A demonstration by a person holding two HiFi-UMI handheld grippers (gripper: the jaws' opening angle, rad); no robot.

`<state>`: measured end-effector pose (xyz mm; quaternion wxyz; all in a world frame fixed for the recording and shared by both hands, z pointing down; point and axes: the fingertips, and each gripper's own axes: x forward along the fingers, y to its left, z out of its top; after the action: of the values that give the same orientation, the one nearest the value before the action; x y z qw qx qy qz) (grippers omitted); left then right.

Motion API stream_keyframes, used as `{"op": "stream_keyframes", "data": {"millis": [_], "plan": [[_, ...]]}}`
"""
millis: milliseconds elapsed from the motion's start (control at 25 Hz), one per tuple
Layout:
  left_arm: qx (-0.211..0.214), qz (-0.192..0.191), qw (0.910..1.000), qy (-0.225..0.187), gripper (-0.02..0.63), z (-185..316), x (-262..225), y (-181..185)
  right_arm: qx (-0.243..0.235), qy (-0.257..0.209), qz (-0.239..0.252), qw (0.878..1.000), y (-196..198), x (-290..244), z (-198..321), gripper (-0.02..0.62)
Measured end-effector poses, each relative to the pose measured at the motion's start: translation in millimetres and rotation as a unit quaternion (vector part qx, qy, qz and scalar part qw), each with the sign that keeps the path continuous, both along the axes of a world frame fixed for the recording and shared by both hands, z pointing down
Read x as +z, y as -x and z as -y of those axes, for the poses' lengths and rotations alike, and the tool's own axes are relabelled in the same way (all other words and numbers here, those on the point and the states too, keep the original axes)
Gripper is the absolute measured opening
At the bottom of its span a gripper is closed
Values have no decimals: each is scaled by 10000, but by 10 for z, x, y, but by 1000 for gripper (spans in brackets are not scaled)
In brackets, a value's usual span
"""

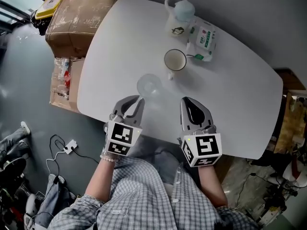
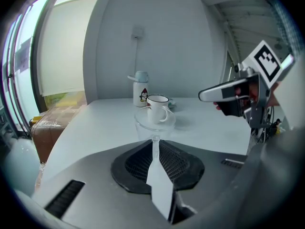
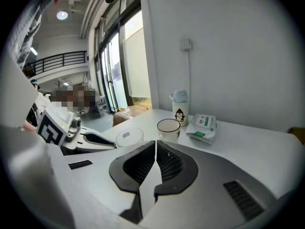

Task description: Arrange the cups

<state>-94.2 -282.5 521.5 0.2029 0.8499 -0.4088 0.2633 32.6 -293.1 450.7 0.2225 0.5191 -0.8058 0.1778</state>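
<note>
A clear glass cup [image 1: 148, 85] stands on the white table [image 1: 240, 95], and in the left gripper view the glass cup [image 2: 155, 123] sits right before my jaw tips. Behind it stands a white mug [image 1: 175, 60] with its handle toward me, mug [image 2: 157, 108], mug [image 3: 168, 127]. My left gripper [image 1: 140, 99] is shut and empty, its tip at the glass's near rim; I cannot tell if they touch. My right gripper [image 1: 184, 100] is shut and empty, to the right of the glass cup [image 3: 128, 136] and short of the mug.
A white penguin-print bottle [image 1: 180, 18] and a pack of wipes [image 1: 204, 40] lie at the table's far side. A cardboard box [image 1: 72, 18] stands on the floor beyond the left edge, with cables [image 1: 62, 147] near my feet.
</note>
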Motion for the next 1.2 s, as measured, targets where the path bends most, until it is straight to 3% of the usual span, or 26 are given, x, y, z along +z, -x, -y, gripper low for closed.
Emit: {"op": "stream_keyframes", "data": {"millis": [520,640,800,1200], "plan": [[-514,-121,9985,-159,48,409,0,33,137,132,-490,9986,107,473,404,25],[-545,-127,9982,-199,48,524,-1,41,121,166,-505,9985,173,538,492,30],[-608,-182,9977,-224,48,662,-5,41,93,301,-499,9983,255,640,566,95],[-575,-282,9975,-305,48,892,-12,13,274,425,-541,9973,317,765,632,97]]}}
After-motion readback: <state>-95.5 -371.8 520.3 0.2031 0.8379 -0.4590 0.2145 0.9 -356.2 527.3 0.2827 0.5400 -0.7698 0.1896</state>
